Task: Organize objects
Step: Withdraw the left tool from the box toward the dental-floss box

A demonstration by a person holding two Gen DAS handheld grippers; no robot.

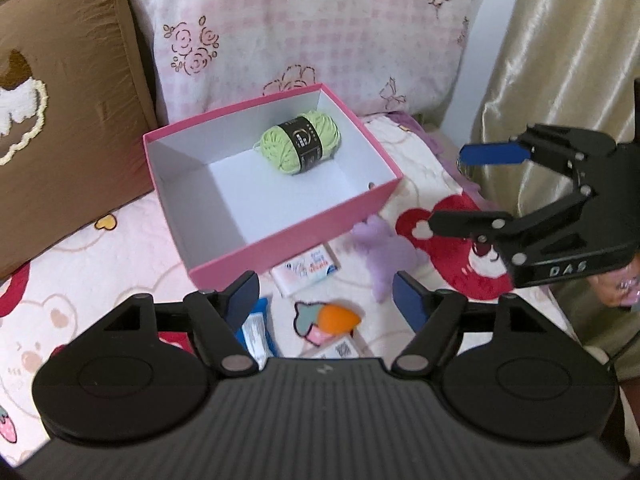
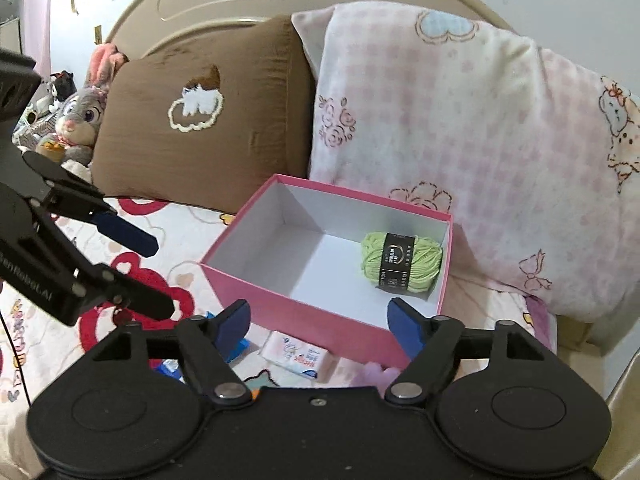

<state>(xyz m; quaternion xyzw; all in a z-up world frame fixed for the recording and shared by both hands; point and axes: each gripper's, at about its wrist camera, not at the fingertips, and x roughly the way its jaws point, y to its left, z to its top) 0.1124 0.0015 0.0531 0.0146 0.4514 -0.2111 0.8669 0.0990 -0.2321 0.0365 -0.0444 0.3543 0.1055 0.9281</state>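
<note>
Soft even daylight, fisheye-bent edges, slight blur.

1. The left gripper (image 1: 324, 300) is seen from its own camera with both fingers apart, and nothing sits between the blue pads (image 1: 408, 296).
2. The right gripper (image 1: 444, 190) appears at the right edge of the left view, tilted downward, one finger above the other, with a wide empty gap between them.
3. In the right view the right gripper (image 2: 320, 320) also has its fingers spread, holding nothing.
4. The left gripper (image 2: 158, 276) shows at the left of that view, pointing down and to the right, fingers apart.
5. A small part of a hand (image 1: 620, 286) is visible behind the right gripper body.
</note>
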